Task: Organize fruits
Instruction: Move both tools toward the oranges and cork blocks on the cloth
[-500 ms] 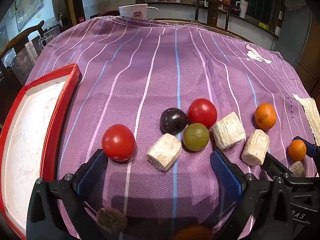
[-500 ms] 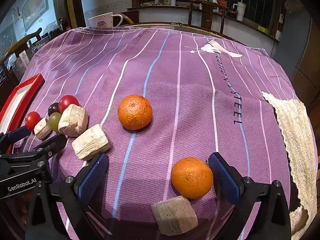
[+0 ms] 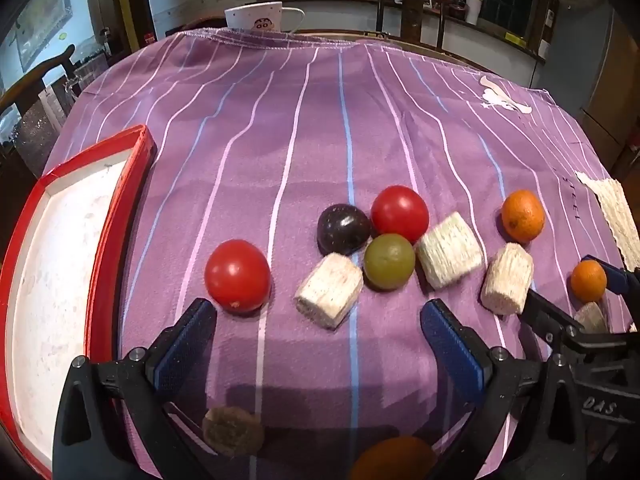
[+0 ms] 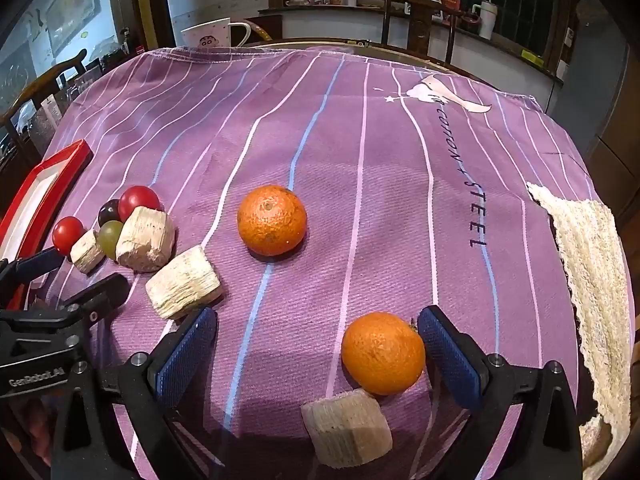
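In the left wrist view, the left gripper (image 3: pixel 318 320) hangs over the purple striped cloth (image 3: pixel 320 128) with its blue-padded jaws spread wide and nothing between them. Just beyond its left fingertip sits a red tomato (image 3: pixel 237 275); near the centre a dark plum (image 3: pixel 343 229), a second red tomato (image 3: pixel 399 213) and a green fruit (image 3: pixel 389 262) cluster together (touching, as far as the view shows), with pale loofah chunks (image 3: pixel 329 295) beside them. A red-rimmed tray (image 3: pixel 102 248) fills the left edge of the frame.

In the right wrist view, the right gripper (image 4: pixel 318 328) is likewise spread wide. A near orange (image 4: pixel 383 353) lies at lower centre, just inside the right fingertip, not pinched. A far orange (image 4: pixel 272 220) sits mid-frame, well apart. A white mug (image 4: pixel 212 34) stands at the upper left.
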Demonstrator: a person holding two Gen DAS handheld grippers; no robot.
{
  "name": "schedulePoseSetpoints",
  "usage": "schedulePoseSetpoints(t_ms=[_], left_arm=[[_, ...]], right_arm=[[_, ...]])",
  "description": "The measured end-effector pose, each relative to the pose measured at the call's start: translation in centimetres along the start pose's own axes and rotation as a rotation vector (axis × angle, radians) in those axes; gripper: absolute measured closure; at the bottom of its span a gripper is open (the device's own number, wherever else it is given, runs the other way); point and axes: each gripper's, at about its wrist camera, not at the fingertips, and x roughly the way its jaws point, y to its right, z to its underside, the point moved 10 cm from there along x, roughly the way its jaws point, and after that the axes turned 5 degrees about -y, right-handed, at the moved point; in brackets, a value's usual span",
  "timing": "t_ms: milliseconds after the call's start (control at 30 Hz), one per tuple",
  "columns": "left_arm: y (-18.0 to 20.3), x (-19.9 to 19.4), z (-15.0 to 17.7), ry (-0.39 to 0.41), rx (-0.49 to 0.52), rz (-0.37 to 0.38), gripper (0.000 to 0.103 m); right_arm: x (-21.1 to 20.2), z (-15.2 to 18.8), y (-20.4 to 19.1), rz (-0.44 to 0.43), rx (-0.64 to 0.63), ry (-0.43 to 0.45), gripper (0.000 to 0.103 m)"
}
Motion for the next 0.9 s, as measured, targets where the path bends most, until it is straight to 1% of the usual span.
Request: schedulePoseSetpoints(t_ms=[33, 100, 133, 167, 233, 333, 400, 467, 533, 600, 700, 800, 900], left_arm=[[-0.1, -0.4, 0.2, 0.0, -0.01, 0.021, 0.0], [-0.2, -1.5, 0.3, 0.035, -0.019, 0.021, 0.0], [-0.4, -2.3, 0.3, 0.067, -0.016, 0.007, 0.0], [-0.5, -3.5, 0.2, 0.117, -0.008, -0.01, 0.0], [-0.6, -5.3, 0.3, 0.185, 0.01, -0.028, 0.0], [-0.6, -7.4, 0.6, 0.244, 0.03, -0.029, 0.0], [-0.5, -8.2, 1.1, 0.249, 0.016, -0.013, 0.0], [-0.3, -8.4, 1.7, 0.216, 0.007, 0.021, 0.0], [0.5, -8.4, 2.4, 0.183, 0.019, 0.069, 0.0], [0.9, -8.6, 2.8, 0.18, 0.035, 0.062, 0.0], [1.1, -9.6, 3.2, 0.215, 0.062, 0.031, 0.0], [1.2, -10.4, 3.4, 0.234, 0.081, 0.021, 0.0], [1.1, -11.0, 3.6, 0.249, 0.088, 0.015, 0.0]], right_arm=[[0.0, 0.0, -0.1, 0.001, -0.001, -0.001, 0.0], [-0.2, 0.2, 0.0, 0.004, 0.012, 0.002, 0.0], [-0.5, 0.3, 0.1, -0.003, 0.027, 0.009, 0.0], [-0.8, 0.3, 0.2, -0.008, 0.039, 0.017, 0.0], [-1.9, 0.2, 0.5, -0.013, 0.063, 0.054, 0.0], [-3.6, 0.0, 0.7, 0.001, 0.085, 0.106, 0.0], [-5.1, 0.0, 0.8, 0.011, 0.11, 0.156, 0.0], [-6.4, 0.2, 0.9, 0.015, 0.132, 0.205, 0.0], [-7.7, 0.5, 1.0, 0.026, 0.159, 0.25, 0.0], [-8.7, 0.9, 0.9, 0.027, 0.18, 0.286, 0.0], [-10.0, 1.9, 0.6, 0.048, 0.18, 0.333, 0.0], [-10.7, 2.3, 0.3, 0.076, 0.176, 0.354, 0.0], [-11.1, 2.4, -0.4, 0.078, 0.157, 0.364, 0.0]])
